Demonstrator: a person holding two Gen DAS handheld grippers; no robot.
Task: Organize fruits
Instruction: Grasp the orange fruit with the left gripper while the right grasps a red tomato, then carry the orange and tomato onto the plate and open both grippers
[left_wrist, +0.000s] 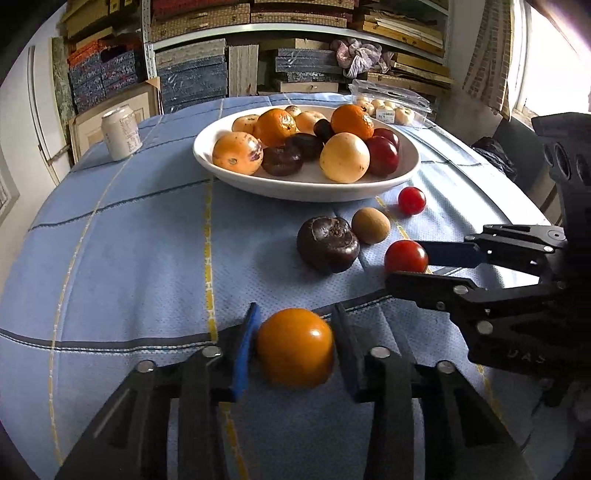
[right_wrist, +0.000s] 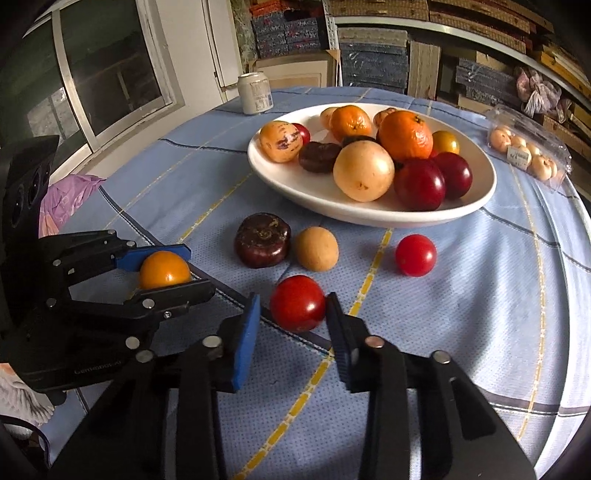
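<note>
A white bowl (left_wrist: 384, 182) (right_wrist: 280, 173) of oranges, plums and other fruit stands mid-table. My left gripper (left_wrist: 295, 350) (right_wrist: 168, 267) is shut on an orange tomato (left_wrist: 295, 349) (right_wrist: 164, 269). My right gripper (right_wrist: 291, 319) (left_wrist: 404, 264) has its jaws around a red tomato (right_wrist: 297, 302) (left_wrist: 406, 256); the right pad touches it, the left pad shows a small gap. On the cloth in front of the bowl lie a dark purple fruit (left_wrist: 328, 243) (right_wrist: 263, 239), a tan round fruit (left_wrist: 370, 225) (right_wrist: 316, 248) and a second red tomato (left_wrist: 412, 200) (right_wrist: 415, 254).
A white can (left_wrist: 121, 133) (right_wrist: 255, 93) stands at the far left of the table. A clear plastic pack of small pale fruits (left_wrist: 389, 107) (right_wrist: 528, 155) lies at the far right. Shelves of boxes stand behind the blue checked tablecloth (left_wrist: 129, 240).
</note>
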